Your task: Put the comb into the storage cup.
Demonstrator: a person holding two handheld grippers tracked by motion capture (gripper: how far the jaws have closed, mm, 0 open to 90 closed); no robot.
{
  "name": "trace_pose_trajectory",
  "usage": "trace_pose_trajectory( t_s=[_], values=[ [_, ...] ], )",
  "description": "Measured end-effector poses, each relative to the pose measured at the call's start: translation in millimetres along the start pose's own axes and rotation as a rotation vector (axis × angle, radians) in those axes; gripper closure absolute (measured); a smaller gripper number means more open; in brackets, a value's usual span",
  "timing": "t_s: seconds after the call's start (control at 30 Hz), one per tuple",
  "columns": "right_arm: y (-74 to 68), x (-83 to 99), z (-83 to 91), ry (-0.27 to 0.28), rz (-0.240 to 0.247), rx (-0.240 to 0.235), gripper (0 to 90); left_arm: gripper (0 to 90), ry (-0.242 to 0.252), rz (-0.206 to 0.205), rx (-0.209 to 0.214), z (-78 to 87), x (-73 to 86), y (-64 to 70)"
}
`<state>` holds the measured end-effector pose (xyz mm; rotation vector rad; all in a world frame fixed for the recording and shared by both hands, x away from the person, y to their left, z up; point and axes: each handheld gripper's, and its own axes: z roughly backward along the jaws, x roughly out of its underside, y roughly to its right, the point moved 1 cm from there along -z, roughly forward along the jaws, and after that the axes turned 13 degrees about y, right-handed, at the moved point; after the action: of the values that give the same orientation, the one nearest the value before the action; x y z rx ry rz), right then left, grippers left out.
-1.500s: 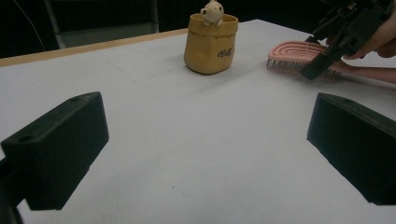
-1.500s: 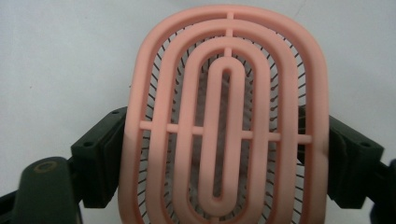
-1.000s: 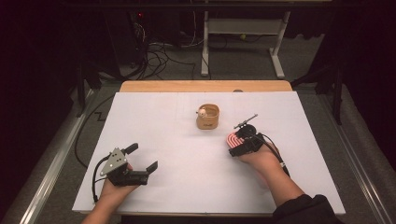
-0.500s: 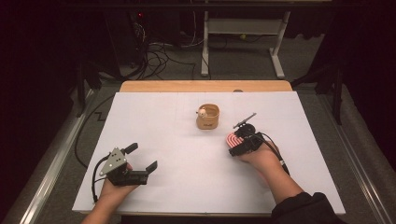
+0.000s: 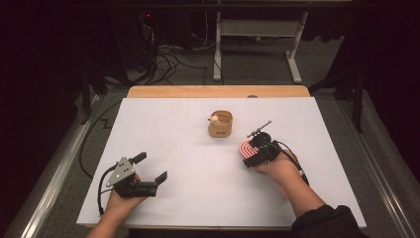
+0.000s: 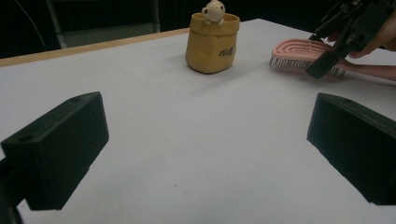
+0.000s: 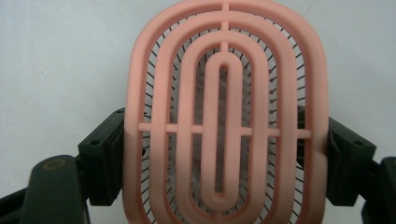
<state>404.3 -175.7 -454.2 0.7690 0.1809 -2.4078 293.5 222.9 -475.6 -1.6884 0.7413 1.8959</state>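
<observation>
Bare white table covering [image 5: 198, 163] lies open between both grippers; a tan pouch-shaped pot [image 5: 220, 124] stands mid-table, near a pink oval brush [image 5: 246, 148].

Your left gripper [image 5: 148, 167]: black, grey three-cornered plate, black cable | right gripper [image 5: 258, 151]: black | right sleeve [image 5: 324, 223]: dark

The white surface [image 5: 198, 148] was brightly and evenly lit from overhead, while the floor [image 5: 257, 64] and room behind it sank into near black. Shadows on the sheet were faint and soft. In the left gripper view the near jaws were blurred and the far tan pot [image 6: 211, 43] only a little soft. In the right gripper view the pink brush [image 7: 224, 116] was slightly blurred, its colour flat, without glare.
</observation>
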Motion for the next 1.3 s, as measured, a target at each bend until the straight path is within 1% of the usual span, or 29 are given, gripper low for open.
trace_pose_trajectory(
  t_s=[0.03,0.13,0.3,0.37,0.43,0.5,0.57,0.6,0.67,0.7,0.77,0.87,0.97,1.17,1.23,1.3],
  values=[
    [0.6,0.1,0.5,0.001,0.008,-0.003,20.3,0.0,0.001,0.001,0.001,0.1,-0.1,0.0],
    [0.2,0.0,2.5,0.002,0.005,-0.002,20.3,0.0,0.002,0.002,0.001,0.5,-0.3,0.0],
    [0.3,-0.4,5.8,0.006,0.022,-0.004,20.3,0.0,0.004,0.000,-0.001,0.7,-0.4,-0.1],
    [0.1,-0.2,7.2,0.007,0.016,-0.002,20.4,0.0,0.001,0.001,-0.001,0.5,-0.2,-0.1],
    [0.8,-0.4,9.1,0.018,0.022,-0.002,20.3,0.0,0.002,-0.001,-0.001,0.6,-0.3,0.2],
    [1.0,-0.7,12.0,0.033,0.018,-0.002,20.3,0.0,0.002,0.000,-0.001,0.6,-0.3,0.1],
    [0.2,-1.0,15.4,0.057,0.013,0.005,20.3,0.0,0.001,0.006,0.001,0.6,0.1,-0.3],
    [0.6,-1.1,17.9,0.079,0.017,0.008,20.3,0.0,-0.001,0.006,0.001,0.7,0.2,-0.4],
    [1.2,-0.7,21.5,0.110,0.001,0.016,20.3,0.0,-0.001,0.006,0.002,0.7,0.2,-0.3],
    [2.1,-0.5,23.5,0.129,0.006,0.016,20.3,0.0,0.001,0.007,0.002,0.7,0.1,-0.2],
    [2.9,0.3,29.1,0.167,-0.002,0.024,20.3,0.0,0.002,0.009,0.001,0.7,0.0,0.0],
    [2.8,1.8,35.9,0.213,-0.016,0.020,20.3,0.0,0.003,0.007,0.002,1.3,-0.3,0.4],
    [2.5,3.7,41.5,0.263,0.001,0.030,20.3,0.0,0.007,0.014,0.002,1.4,-0.2,-0.2],
    [2.4,6.6,48.1,0.332,-0.018,0.031,20.3,0.0,0.005,0.014,0.001,1.3,0.1,-1.0],
    [2.3,7.2,49.2,0.350,-0.017,0.030,20.3,0.0,0.003,0.013,0.003,1.4,0.2,-1.2],
    [1.5,8.3,51.1,0.373,-0.005,0.037,20.2,0.0,0.003,0.013,0.003,1.4,0.2,-1.2]
  ],
)
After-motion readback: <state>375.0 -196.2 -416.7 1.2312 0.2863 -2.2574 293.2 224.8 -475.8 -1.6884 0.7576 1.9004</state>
